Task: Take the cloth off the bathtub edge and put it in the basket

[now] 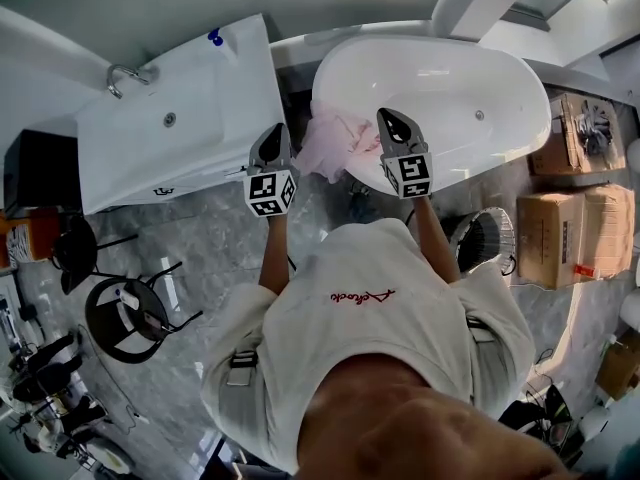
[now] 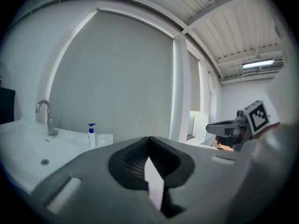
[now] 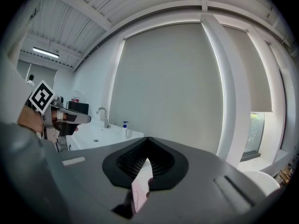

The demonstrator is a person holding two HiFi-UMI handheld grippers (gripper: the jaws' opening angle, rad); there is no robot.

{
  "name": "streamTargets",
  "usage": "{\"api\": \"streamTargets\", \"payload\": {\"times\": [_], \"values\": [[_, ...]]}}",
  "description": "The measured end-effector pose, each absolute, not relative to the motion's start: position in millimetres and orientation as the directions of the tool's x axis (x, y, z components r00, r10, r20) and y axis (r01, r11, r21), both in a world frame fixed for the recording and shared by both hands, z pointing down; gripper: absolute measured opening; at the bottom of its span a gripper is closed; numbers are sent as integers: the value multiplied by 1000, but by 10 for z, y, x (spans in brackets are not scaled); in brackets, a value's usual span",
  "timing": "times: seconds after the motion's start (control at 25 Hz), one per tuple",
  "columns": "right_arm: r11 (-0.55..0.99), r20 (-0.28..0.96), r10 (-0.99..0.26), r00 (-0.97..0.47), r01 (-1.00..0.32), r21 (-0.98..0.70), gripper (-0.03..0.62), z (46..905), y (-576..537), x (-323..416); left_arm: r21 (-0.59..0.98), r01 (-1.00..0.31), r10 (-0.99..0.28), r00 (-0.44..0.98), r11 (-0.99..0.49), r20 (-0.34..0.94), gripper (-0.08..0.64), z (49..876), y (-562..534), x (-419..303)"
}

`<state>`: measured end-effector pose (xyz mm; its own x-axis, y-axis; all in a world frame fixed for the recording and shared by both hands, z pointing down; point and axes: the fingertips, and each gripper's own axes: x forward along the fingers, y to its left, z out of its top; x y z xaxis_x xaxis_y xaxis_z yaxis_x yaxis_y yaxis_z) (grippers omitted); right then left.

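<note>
1. Left gripper [image 1: 271, 148]: jaws are clamped on one edge of the pink cloth [image 1: 328, 146]. A pale pink strip is seen pinched between them in the left gripper view.
2. Right gripper [image 1: 396, 128]: jaws are likewise clamped on the cloth's other edge.
3. The cloth is held bunched between the two grippers, over the near rim of the white bathtub [image 1: 440, 73]. Contact with the rim cannot be judged.
4. What looks like a round wire basket [image 1: 487, 238] is noted on the floor, at the person's right, apart from the cloth.
5. A washbasin [image 1: 170, 133] with a tap [image 1: 120, 76] is noted left of the tub.
</note>
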<state>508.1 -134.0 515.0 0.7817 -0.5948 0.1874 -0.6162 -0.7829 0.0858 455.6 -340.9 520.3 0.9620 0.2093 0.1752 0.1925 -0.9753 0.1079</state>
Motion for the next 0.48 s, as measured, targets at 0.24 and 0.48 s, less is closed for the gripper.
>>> {"api": "streamTargets", "payload": {"times": [0.24,0.48], "values": [[-768,173,-617,768,-635,79,6,5031,-1352,5577,104,175,191,966,-979,174,0,5106,-3373,5027],[-752,179,-640,747,-657,56,8,5095,-1317,6096,96,149,165,967,-984,196,0,5133,-3311,5497]]}}
